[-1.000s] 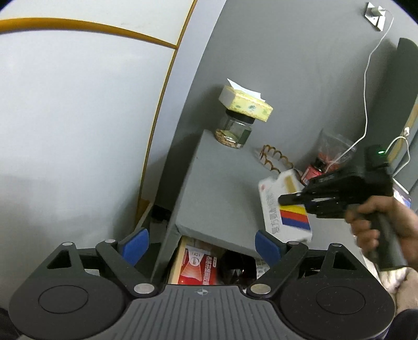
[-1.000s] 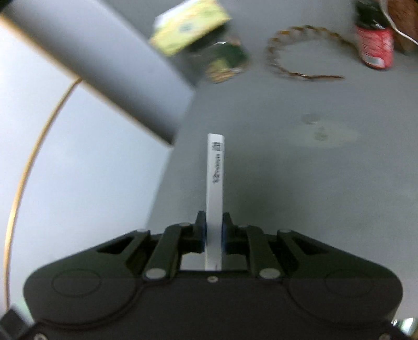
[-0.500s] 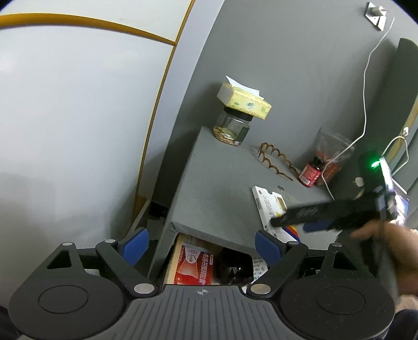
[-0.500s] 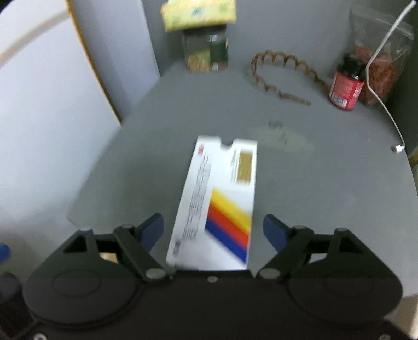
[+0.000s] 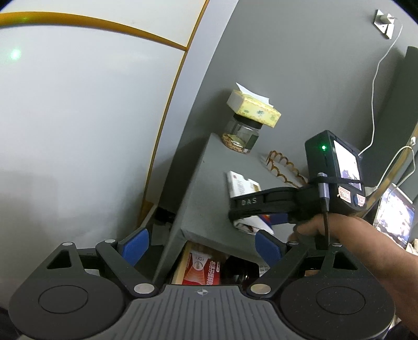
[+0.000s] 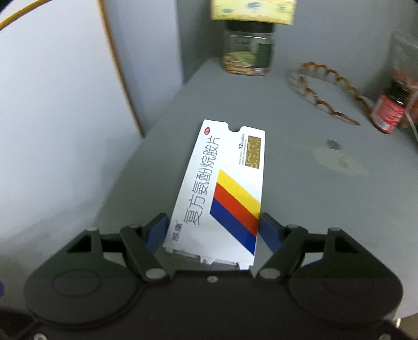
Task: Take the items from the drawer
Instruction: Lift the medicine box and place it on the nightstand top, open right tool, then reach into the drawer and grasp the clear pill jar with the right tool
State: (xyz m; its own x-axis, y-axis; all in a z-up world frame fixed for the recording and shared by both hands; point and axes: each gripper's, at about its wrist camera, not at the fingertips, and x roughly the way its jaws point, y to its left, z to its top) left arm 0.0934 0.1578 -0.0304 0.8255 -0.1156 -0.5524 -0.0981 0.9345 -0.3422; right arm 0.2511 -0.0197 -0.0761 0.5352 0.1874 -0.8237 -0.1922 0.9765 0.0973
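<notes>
1. The white medicine box [image 6: 222,188] lies flat on the grey cabinet top [image 6: 313,188], face up with its yellow, red and blue stripes showing — set near the front edge, likely because that is the shortest reach from the drawer [image 5: 209,264] below.
2. The right gripper [image 6: 213,230] straddles the box's near end; its blue pads [image 6: 269,231] stand just off the box's two long edges, so I read the grip as let go, not pinching.
3. The left gripper [image 5: 199,243] hangs over the open drawer with fingers spread wide and nothing between them — placed, by my guess, to go in for the next item.
4. Count in the drawer: one red packet [image 5: 202,269] and something dark beside it that I cannot make out.
5. Count on top: one box out, one glass jar [image 6: 248,52] with one yellow tissue box [image 6: 252,10] resting on its lid, one brown wavy hairband [image 6: 326,89], one red-labelled bottle [image 6: 388,112] at the far right.
6. Judgement: one item delivered, at least one left to fetch.
</notes>
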